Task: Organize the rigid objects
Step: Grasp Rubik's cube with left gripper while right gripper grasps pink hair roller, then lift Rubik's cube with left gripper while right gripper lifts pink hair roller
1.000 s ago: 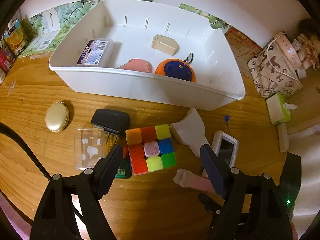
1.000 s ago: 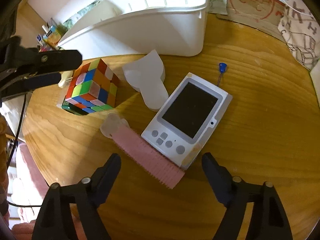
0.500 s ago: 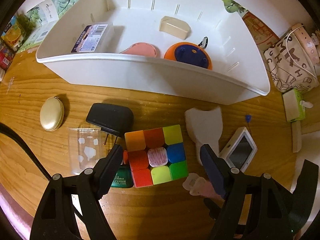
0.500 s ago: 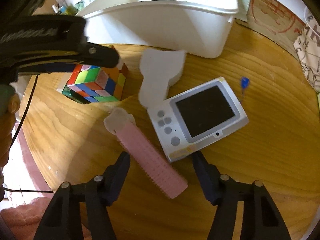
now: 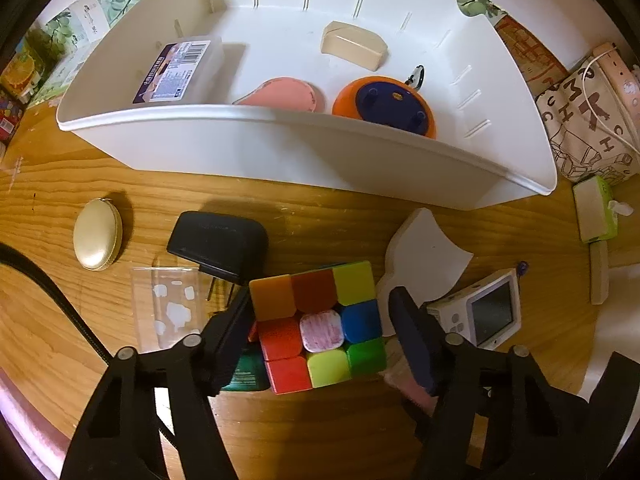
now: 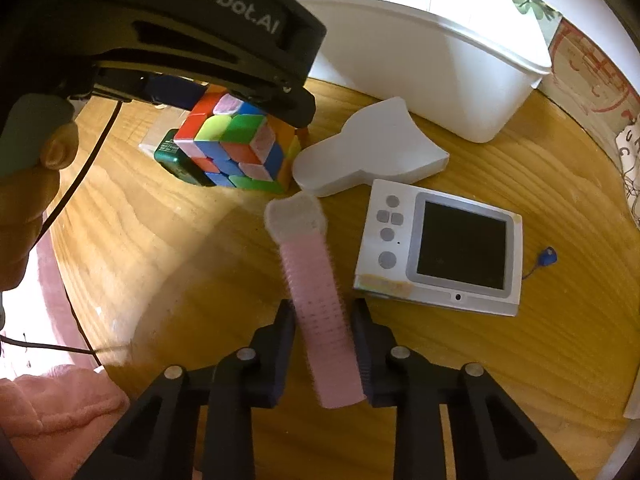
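Note:
A colourful puzzle cube (image 5: 320, 326) stands on the wooden table between the jaws of my left gripper (image 5: 320, 322), which is open around it; the left jaw is close to the cube's side, the right jaw stands apart. The cube also shows in the right wrist view (image 6: 236, 148). My right gripper (image 6: 323, 332) is shut on a pink comb-like brush (image 6: 316, 292) that points forward. A white bin (image 5: 280, 152) behind holds a labelled clear box (image 5: 176, 68), a pink oval piece (image 5: 288, 94), an orange and blue toy (image 5: 386, 106) and a cream block (image 5: 354, 46).
On the table lie a white flat piece (image 6: 372, 152), a white handheld device with a screen (image 6: 440, 252), a black charger (image 5: 218, 242), a gold oval case (image 5: 98, 234), a clear card (image 5: 168, 308) and a green box (image 6: 176, 158). A patterned bag (image 5: 584, 116) sits at the right.
My left gripper has moved forward so the cube sits between its jaws. My right gripper has closed on the pink brush, which now points straight ahead.

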A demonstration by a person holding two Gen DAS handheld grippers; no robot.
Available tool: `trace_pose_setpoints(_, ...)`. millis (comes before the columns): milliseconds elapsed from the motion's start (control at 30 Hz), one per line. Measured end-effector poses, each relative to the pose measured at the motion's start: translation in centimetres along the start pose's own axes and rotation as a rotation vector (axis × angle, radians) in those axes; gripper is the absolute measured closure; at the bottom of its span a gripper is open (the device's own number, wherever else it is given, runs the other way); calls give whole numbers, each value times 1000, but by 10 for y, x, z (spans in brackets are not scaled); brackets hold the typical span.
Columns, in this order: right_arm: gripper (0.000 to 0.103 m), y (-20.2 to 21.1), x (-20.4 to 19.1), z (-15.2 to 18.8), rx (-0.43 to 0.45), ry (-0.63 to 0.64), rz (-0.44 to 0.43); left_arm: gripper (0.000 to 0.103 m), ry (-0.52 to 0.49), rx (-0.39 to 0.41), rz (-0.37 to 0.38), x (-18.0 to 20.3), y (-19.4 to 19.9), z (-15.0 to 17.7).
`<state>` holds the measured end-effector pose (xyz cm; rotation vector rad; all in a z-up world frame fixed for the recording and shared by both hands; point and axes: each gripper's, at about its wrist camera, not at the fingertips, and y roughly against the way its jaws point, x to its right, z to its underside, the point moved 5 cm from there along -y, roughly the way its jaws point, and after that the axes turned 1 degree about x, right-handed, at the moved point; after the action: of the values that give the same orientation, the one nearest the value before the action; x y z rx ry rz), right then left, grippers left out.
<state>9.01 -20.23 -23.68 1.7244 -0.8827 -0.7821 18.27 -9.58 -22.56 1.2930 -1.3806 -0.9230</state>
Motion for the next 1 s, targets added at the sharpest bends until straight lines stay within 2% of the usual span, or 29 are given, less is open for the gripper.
trace_pose_setpoints(533, 79, -5, 2, 6, -9, -4, 2, 39, -21, -7, 11, -3, 1, 7)
trace_pose_setpoints(1000, 79, -7, 12, 6, -20, -59, -14, 41, -47, -6, 24, -4, 20, 36)
